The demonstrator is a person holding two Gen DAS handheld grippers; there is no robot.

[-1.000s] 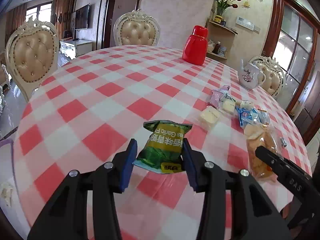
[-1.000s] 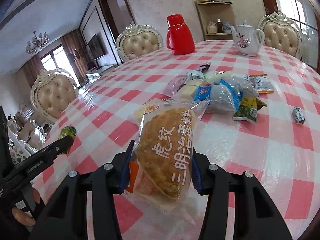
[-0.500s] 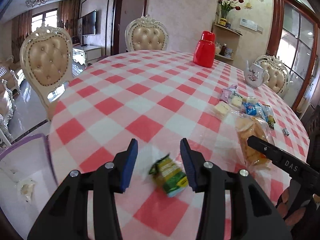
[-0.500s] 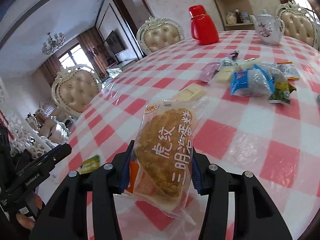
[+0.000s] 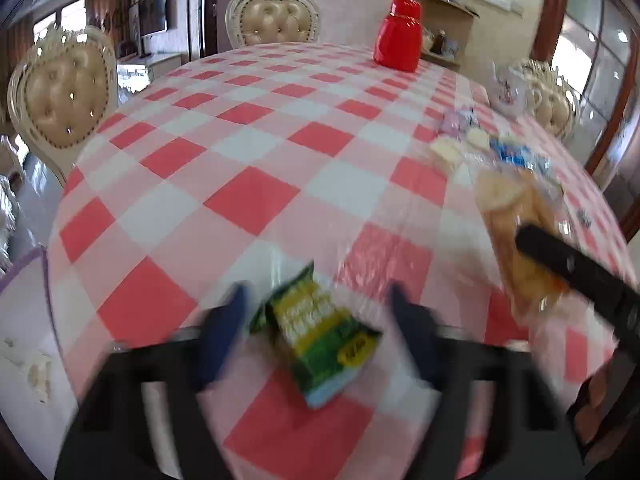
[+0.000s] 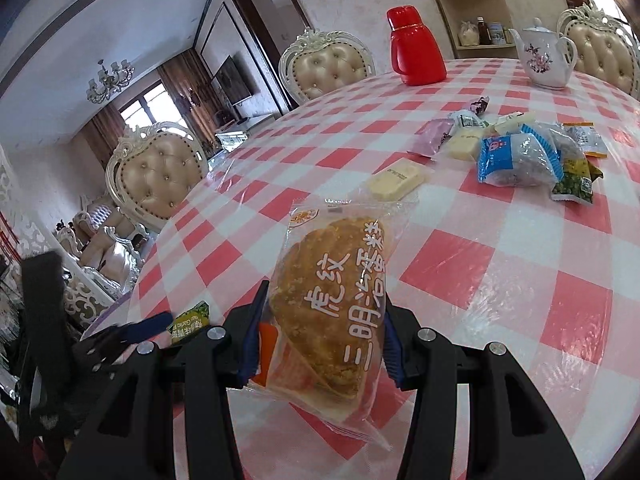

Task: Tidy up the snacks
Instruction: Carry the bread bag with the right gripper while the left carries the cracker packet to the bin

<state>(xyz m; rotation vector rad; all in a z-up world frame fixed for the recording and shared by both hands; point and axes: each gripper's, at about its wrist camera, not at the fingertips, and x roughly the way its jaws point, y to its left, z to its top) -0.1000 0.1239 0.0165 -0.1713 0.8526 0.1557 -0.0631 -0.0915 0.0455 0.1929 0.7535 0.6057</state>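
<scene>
At the near left edge of the worktop (image 5: 256, 184) lies your green packet (image 5: 320, 336), flat between the blue pads of the left claw (image 5: 320, 334). The jaws are opening and neither pad presses on it. I judge it light, crinkly and slick; take it across the puffed middle, not the sealed ends. To the right, your right claw (image 6: 320, 344) pinches the cake bag (image 6: 332, 304) across its near end, lifted off the cloth. That cake looks soft and crushable, so grip gently. Far right sits the snack pile (image 6: 516, 152), well apart from both.
</scene>
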